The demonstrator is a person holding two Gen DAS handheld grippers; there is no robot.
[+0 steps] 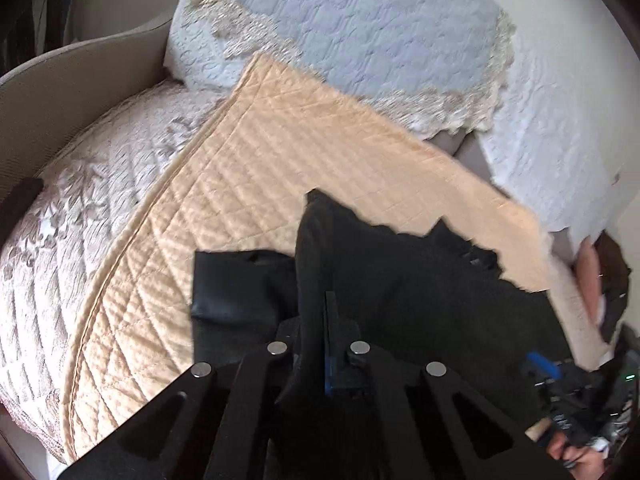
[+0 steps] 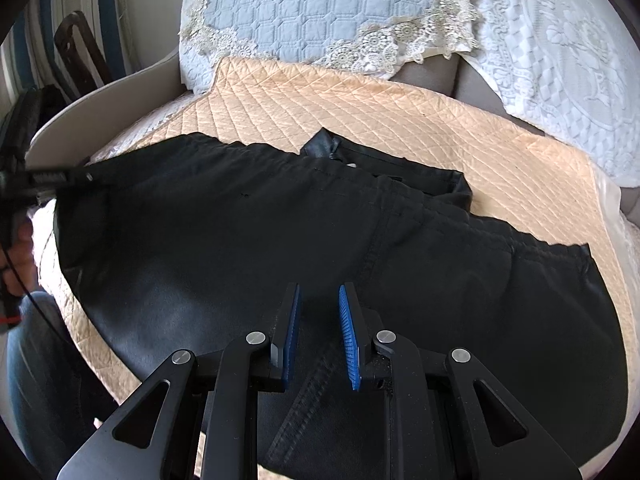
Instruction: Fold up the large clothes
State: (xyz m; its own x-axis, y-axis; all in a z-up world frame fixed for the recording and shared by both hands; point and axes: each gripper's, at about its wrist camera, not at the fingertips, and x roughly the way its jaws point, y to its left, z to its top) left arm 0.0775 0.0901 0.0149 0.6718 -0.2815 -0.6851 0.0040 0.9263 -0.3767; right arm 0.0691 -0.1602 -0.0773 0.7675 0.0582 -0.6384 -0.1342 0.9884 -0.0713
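Fingers of the left gripper (image 1: 326, 344) pinched the black garment (image 2: 280, 240) at the frame's left. Right gripper (image 2: 319, 336), narrowly parted, hovered empty over its lower middle.

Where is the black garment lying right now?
In the right wrist view the black garment lies spread across the peach quilted mat on the sofa, its left edge pinched by the left gripper.

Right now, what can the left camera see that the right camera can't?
Only the left camera shows the flowery white cover on the sofa side, and the left claw shut on a bunched fold of the black clothes.

Only the right camera shows the right claw open above the clothes, the clothes spread wide, and the white lace cover.

Both show the peach quilt and the blue cushion.
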